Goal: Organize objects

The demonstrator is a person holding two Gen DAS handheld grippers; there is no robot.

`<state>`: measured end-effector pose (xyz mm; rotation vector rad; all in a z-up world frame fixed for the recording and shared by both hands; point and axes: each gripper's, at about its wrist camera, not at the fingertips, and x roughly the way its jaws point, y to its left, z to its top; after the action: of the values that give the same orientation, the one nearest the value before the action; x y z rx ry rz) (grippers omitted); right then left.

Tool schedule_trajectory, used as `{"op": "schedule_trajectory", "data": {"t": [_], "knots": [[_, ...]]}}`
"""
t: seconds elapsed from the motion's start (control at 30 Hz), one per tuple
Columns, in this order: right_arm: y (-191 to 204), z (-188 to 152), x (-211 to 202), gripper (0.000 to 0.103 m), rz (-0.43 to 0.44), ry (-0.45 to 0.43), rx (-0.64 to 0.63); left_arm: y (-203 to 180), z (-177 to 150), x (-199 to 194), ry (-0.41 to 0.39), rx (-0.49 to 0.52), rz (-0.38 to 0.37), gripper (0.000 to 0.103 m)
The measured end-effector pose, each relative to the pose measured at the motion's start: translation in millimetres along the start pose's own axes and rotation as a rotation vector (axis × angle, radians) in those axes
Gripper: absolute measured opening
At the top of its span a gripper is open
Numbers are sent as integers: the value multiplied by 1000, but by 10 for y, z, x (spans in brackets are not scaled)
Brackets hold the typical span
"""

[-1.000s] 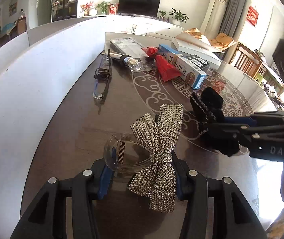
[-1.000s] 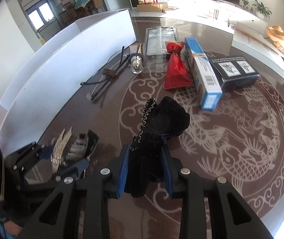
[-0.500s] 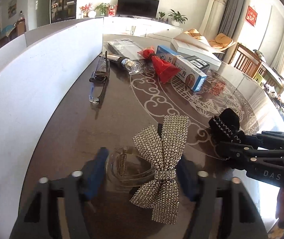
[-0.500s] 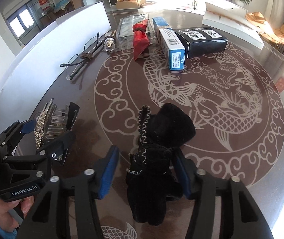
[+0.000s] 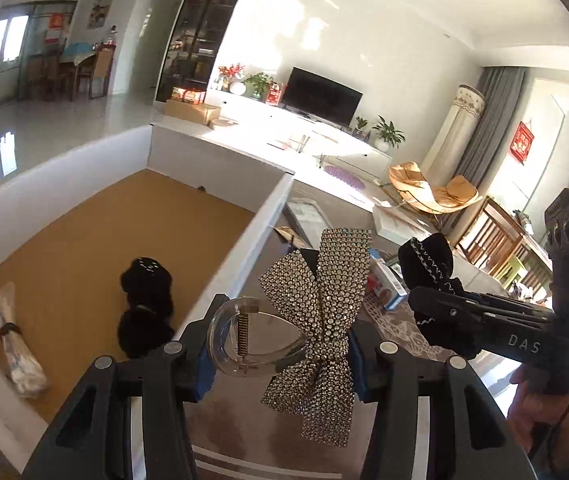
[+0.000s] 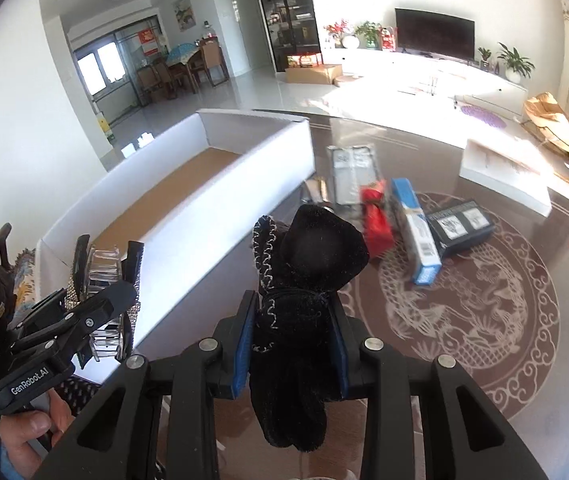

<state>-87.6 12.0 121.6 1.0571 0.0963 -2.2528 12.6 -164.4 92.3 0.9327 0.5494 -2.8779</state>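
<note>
A: Left gripper [image 5: 280, 354]?
B: Clamped on rhinestone bow clip [image 5: 320, 312], held above the table beside the white box [image 5: 244, 248]

A: Right gripper [image 6: 290, 354]?
B: Pinching black velvet bow [image 6: 308, 280], raised near the box wall

A: Inside the box?
B: Second black bow [image 5: 144, 308] and a wrapped bundle [image 5: 14, 346] on the brown floor

"DAS" in pale letters on right gripper [image 5: 436, 312] body, left wrist view. "GenRobot.AI" in white on left gripper [image 6: 100, 312] arm, right wrist view. Box and wall-hanging print too blurred to read
</note>
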Motion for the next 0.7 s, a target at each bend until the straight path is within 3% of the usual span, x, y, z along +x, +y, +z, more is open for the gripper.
{"op": "schedule_trajectory", "data": {"t": [0.1,0.17,0.27,0.3,0.37,0.43,0.5,0.6,0.7], "knots": [[623,273,277,34,120,-11,-57,549,251,-48,4,-82,144,51],[990,414,513,34,145,-12,-105,879,330,-4,30,-132,215,52],[1379,556,972,36,152,39,-146,1214,354,204,130,-161,339,55],[1457,575,1128,42,160,71,-147,1284,349,292,179,-168,358,59],[1503,552,1304,60,146,89,-136,1350,346,362,220,-193,330,85],[1444,519,1243,70,134,48,-104,1300,338,319,185,-162,365,99],[1321,437,1077,85,109,-11,-90,1224,322,279,149,-129,395,103],[1042,225,756,89,32,-98,-107,1095,284,247,117,-89,420,103],[635,-98,439,100,-70,-156,-112,906,233,142,55,-53,424,103]]}}
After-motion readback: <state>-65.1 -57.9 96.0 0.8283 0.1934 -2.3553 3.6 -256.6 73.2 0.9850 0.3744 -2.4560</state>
